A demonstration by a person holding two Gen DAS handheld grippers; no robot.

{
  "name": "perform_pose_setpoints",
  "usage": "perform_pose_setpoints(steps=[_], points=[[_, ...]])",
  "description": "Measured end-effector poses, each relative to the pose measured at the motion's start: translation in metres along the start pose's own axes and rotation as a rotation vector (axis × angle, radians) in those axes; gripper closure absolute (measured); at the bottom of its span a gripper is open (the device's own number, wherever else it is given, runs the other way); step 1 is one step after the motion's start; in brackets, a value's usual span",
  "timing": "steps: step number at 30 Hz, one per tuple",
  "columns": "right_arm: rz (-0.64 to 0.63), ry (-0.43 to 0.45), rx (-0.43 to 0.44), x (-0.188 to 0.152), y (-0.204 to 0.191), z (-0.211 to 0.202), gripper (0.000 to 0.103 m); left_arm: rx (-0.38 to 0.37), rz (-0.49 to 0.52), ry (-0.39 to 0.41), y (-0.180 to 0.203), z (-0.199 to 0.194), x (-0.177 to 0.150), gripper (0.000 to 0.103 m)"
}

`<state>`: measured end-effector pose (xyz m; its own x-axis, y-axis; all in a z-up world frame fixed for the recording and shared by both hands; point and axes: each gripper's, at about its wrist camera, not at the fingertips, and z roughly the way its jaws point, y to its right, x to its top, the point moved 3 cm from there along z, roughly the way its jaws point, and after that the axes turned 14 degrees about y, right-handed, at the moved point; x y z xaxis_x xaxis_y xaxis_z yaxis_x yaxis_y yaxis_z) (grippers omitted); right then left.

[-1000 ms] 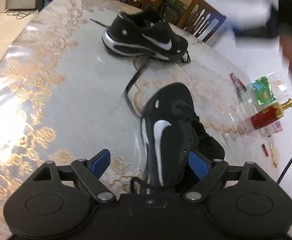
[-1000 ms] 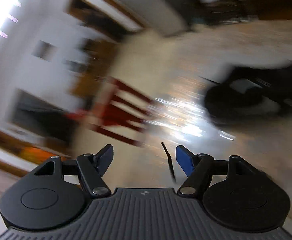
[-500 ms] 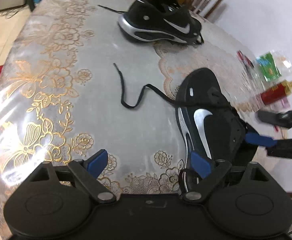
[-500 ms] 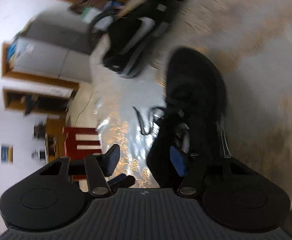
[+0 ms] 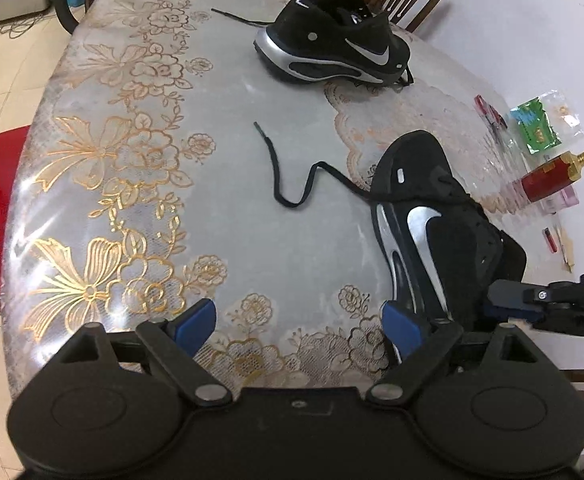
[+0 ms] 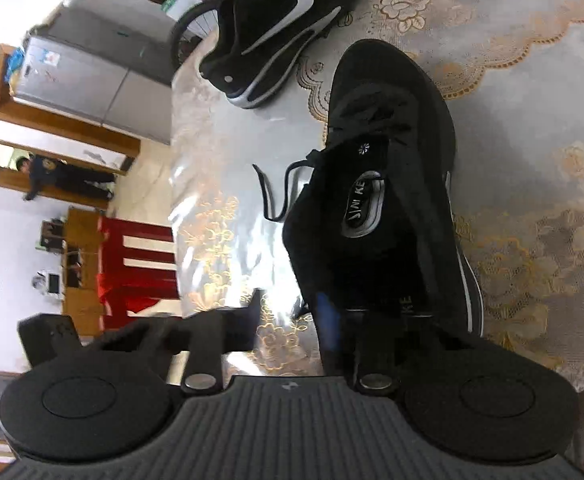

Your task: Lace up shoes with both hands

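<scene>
**2 grippers were brought to a black shoe on a lace-covered table.**

The near shoe point(image 5: 432, 216) was seen lying at the right of the table point(image 5: 139, 168), its toe pointing far, while its loose lace point(image 5: 292, 176) trailed left across the cloth, free of both tools. The left gripper point(image 5: 300, 320) was held with its blue fingers point(image 5: 195, 320) spread apart, nothing between them, the right-hand finger just beside the shoe's heel. The right gripper point(image 5: 504, 304) was pressed in from the right at the shoe's collar, its fingers clenched; whether fabric was pinched could not be told. A 2nd shoe point(image 5: 332, 46) was left at the far side, well apart, and a red bottle point(image 5: 548, 178) lay at the far right.
</scene>
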<state>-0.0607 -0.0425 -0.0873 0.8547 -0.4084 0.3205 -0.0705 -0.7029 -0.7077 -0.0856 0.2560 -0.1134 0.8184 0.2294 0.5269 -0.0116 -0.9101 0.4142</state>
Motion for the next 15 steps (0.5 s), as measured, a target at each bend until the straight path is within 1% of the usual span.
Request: perform_pose_setpoints(steps=[3, 6, 9, 10, 11, 12, 13, 14, 15], points=[[0.069, 0.043, 0.097, 0.005, 0.004, -0.010, 0.102, 0.008, -0.019, -0.006, -0.005, -0.001, -0.004, 0.014], [0.152, 0.098, 0.169, 0.014, 0.009, -0.020, 0.102, 0.005, -0.037, -0.014, -0.006, 0.002, -0.005, 0.014], [0.216, 0.208, 0.285, 0.039, 0.007, -0.042, 0.102, -0.004, -0.014, -0.015, 0.000, 0.002, -0.004, 0.014], [0.209, 0.230, 0.298, 0.048, 0.006, -0.050, 0.102, -0.008, -0.003, -0.015, 0.003, 0.003, -0.003, 0.014], [0.180, 0.227, 0.277, 0.056, 0.004, -0.055, 0.102, -0.013, 0.006, -0.017, 0.005, 0.004, -0.003, 0.014], [0.138, 0.202, 0.224, 0.060, 0.002, -0.056, 0.094, -0.023, 0.013, -0.023, 0.008, 0.006, -0.003, 0.014], [0.095, 0.159, 0.151, 0.059, 0.003, -0.053, 0.079, -0.038, 0.026, -0.029, 0.012, 0.009, -0.004, 0.014], [0.075, 0.105, 0.086, 0.053, 0.008, -0.046, 0.036, -0.062, 0.050, -0.037, 0.019, 0.012, -0.005, 0.014], [0.080, 0.065, 0.045, 0.045, 0.013, -0.039, 0.027, -0.086, 0.074, -0.044, 0.025, 0.015, -0.006, 0.014]])
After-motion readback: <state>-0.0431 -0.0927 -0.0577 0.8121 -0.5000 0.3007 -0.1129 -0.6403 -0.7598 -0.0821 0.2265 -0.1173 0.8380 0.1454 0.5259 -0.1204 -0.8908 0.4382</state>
